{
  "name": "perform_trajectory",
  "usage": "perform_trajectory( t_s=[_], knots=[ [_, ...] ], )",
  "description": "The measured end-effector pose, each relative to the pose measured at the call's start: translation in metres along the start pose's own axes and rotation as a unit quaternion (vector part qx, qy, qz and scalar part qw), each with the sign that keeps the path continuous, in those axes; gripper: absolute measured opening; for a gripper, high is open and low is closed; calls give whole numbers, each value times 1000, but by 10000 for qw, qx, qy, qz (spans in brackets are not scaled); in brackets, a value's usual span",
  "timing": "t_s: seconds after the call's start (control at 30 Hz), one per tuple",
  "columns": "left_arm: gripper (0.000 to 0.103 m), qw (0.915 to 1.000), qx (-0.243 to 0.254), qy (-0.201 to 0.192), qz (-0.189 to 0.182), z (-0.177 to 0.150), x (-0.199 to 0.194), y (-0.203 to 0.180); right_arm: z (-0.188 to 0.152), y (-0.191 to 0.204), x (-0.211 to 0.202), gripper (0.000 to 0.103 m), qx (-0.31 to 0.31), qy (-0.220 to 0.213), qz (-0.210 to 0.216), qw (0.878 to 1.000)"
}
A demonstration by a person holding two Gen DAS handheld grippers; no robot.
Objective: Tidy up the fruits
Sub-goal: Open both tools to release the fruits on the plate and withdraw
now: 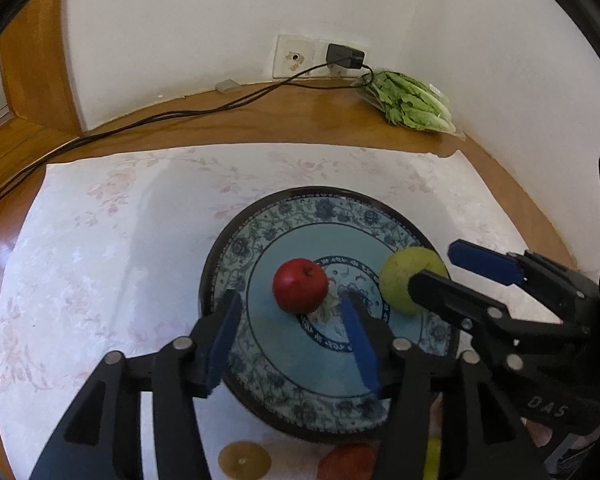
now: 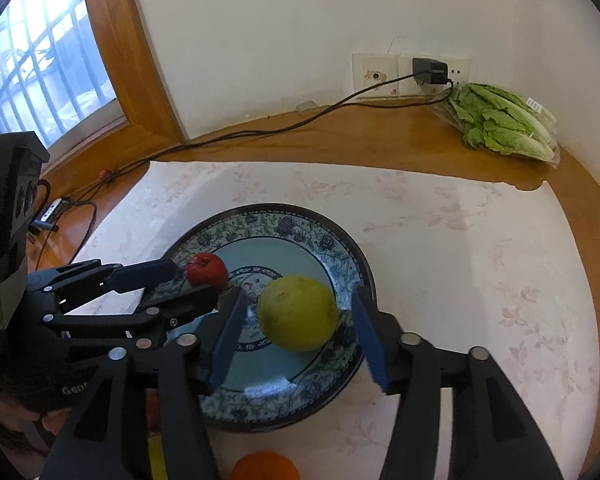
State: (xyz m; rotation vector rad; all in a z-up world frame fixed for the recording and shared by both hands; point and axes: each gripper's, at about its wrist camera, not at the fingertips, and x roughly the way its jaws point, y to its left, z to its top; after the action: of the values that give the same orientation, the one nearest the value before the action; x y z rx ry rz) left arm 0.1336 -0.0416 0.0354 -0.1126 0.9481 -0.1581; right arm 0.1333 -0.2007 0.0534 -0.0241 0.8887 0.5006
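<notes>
Left wrist: left hand-held gripper released, red apple resting on plate.

Right wrist: right hand-held gripper released around green fruit, also plated. Placing looks done; next, orange below.

A glazed, glossy ceramic finish is shown by the plate, and a smooth, shiny skin by the red apple. The green fruit is seen as matt and faintly dimpled. The table is made of varnished wood, overlaid by a pale floral cloth. Matt black plastic with blue pads forms each claw.
</notes>
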Motion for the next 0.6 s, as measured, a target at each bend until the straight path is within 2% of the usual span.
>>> perform_trajectory(
  t_s=[0.13, 0.37, 0.6],
  knots=[
    [63, 10000, -7, 42, 7, -5, -15, 0, -3, 3, -14, 60, 25, -30, 52, 10000],
    [65, 9999, 146, 11, 67, -15, -42, -2, -16, 11, -42, 61, 66, 32, 35, 10000],
    [68, 9999, 8, -1, 162, -33, -64, 3, -38, 13, -60, 61, 182, 217, 2, 9996]
  ],
)
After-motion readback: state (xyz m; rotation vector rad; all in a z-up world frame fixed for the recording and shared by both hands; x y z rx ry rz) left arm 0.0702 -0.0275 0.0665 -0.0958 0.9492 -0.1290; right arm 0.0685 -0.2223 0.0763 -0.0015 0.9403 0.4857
